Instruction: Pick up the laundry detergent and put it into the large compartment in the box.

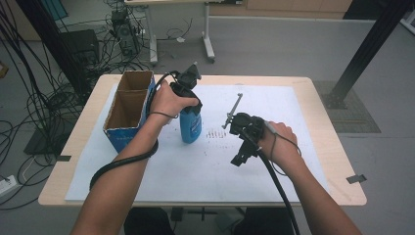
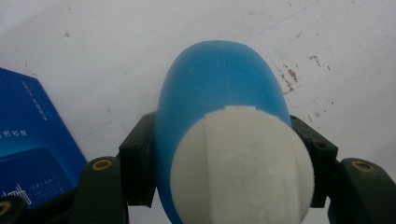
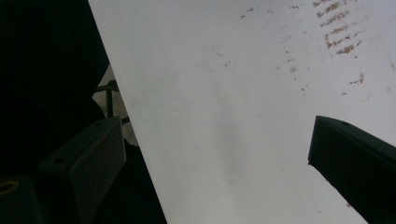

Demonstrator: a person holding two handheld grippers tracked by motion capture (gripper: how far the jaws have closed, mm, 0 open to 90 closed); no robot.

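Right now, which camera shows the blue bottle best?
The left gripper view: the blue bottle with its white cap sits close up, squeezed by the left gripper. The high view shows the bottle small and upright beside the box. The right gripper view looks at the white sheet.

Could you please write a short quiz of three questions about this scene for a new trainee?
1. What does the left gripper hold?
2. True or false: the right gripper is shut on something.
3. The cardboard box stands: A) on the left gripper's side of the bottle, B) on the right gripper's side, C) on the floor.

Key
1. The blue bottle, clamped from both sides.
2. False: its jaws stand open over the white sheet.
3. A.
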